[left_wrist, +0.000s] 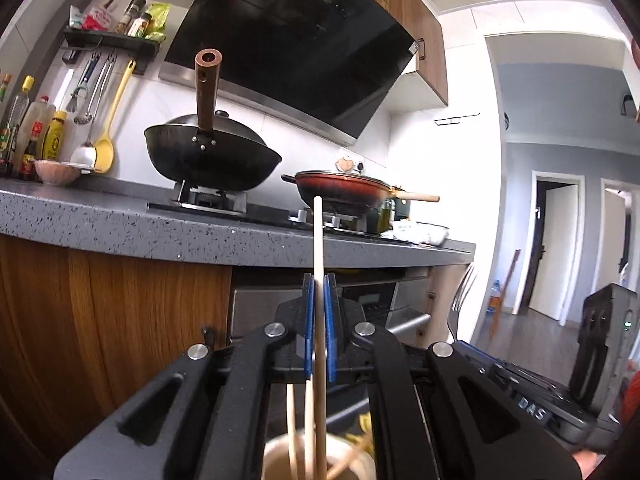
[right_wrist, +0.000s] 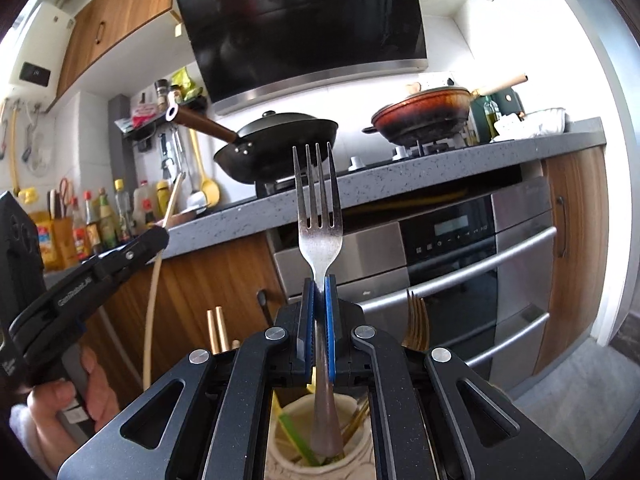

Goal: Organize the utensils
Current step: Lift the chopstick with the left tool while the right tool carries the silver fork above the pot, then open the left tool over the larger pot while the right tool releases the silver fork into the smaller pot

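Observation:
My left gripper [left_wrist: 319, 280] is shut on a pale wooden chopstick [left_wrist: 318, 240] that stands upright, its lower end inside a cream utensil holder [left_wrist: 276, 456] below the jaws. My right gripper [right_wrist: 319, 282] is shut on a silver fork [right_wrist: 319, 216], tines up, its handle end reaching down into the cream utensil holder [right_wrist: 280, 452]. The left gripper [right_wrist: 156, 236] with its chopstick [right_wrist: 154, 300] also shows at the left of the right wrist view. More chopsticks [right_wrist: 218, 330] and a gold fork [right_wrist: 416, 324] stand behind the jaws.
A grey counter [left_wrist: 120, 220] carries a black wok [left_wrist: 212, 152] and a red pan [left_wrist: 344, 192] on the hob. Bottles [left_wrist: 36, 128] and hanging utensils [left_wrist: 108, 120] are at the left wall. An oven [right_wrist: 460, 248] sits under the counter.

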A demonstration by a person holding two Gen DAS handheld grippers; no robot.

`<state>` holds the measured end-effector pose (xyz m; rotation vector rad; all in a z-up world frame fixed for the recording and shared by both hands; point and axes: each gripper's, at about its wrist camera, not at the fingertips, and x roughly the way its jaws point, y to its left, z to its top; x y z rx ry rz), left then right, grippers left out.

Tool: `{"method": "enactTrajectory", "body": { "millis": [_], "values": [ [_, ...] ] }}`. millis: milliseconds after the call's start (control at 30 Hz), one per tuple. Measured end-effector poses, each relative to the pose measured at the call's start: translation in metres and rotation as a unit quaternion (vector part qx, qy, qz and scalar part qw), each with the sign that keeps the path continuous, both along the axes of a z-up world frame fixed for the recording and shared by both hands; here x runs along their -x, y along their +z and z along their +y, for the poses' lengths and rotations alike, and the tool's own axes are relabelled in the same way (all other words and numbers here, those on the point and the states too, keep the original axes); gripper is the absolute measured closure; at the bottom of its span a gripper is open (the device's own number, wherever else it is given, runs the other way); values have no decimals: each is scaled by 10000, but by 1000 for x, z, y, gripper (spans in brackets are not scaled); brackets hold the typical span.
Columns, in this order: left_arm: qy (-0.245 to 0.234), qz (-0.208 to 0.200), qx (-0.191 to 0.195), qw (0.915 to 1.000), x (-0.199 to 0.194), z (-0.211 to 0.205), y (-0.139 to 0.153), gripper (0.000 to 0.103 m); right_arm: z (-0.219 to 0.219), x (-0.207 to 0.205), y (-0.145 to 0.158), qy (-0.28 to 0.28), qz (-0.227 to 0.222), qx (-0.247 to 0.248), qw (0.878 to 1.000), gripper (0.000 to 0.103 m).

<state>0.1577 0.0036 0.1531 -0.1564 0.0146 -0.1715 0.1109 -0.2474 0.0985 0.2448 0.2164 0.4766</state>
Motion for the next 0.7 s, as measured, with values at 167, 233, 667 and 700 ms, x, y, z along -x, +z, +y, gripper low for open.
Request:
{"method": "enactTrajectory", "body": {
  "millis": [167,233,667,700],
  "values": [
    [11,67,-57,10000,-13,-1,-19,98,12,-11,-20,140,181,226,9995,97],
    [7,214,-121,9997,-15,-2,-25,98,15,-11,-25,179,271,326,9989,97],
    [-253,1140,-522,9918,20,8,-60,98,22,13,-54,502,687,966,9917,97],
    [-274,1204,-534,9909,20,8,-61,98,24,13,-56,510,723,1003,9910,97]
  ]
}}
